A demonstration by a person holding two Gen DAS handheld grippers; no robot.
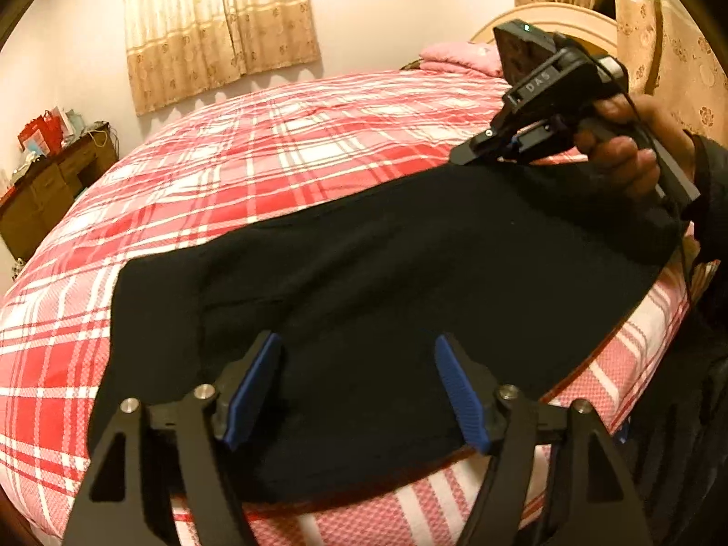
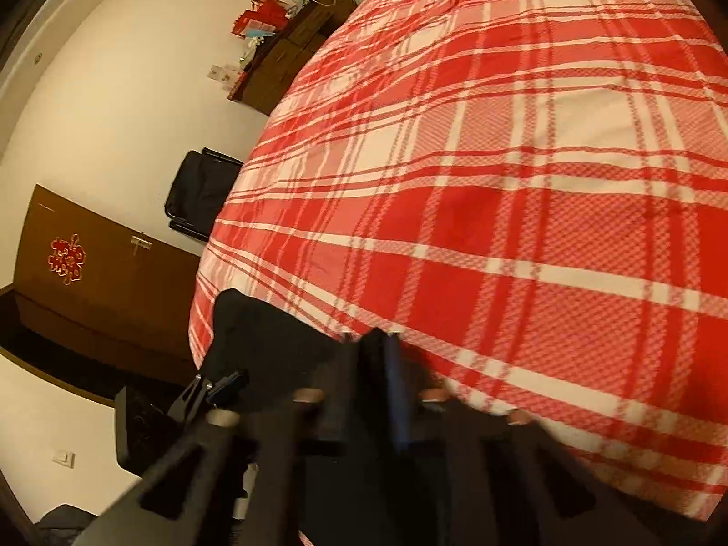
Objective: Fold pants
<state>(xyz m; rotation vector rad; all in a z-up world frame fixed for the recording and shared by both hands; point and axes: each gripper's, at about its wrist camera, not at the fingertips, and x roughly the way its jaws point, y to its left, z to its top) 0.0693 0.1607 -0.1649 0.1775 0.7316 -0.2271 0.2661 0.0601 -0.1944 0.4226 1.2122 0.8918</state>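
Black pants (image 1: 386, 250) lie spread across the near edge of a bed with a red plaid cover (image 1: 273, 145). My left gripper (image 1: 357, 341) hovers open over the near part of the cloth, and its blue pads (image 1: 255, 382) stand wide apart with nothing between them. A hand holds my right gripper (image 1: 459, 157) at the pants' far edge, jaws together on the cloth there. In the blurred right wrist view the right gripper (image 2: 386, 341) is shut at the edge of the pants (image 2: 264, 332). The left gripper (image 2: 223, 384) shows at lower left.
A pink pillow (image 1: 459, 57) and a headboard (image 1: 559, 18) are at the bed's far right. A cluttered brown dresser (image 1: 50, 182) stands past the bed's left side. A brown cabinet (image 2: 104, 282) and a black chair (image 2: 200, 191) stand on the floor beside the bed.
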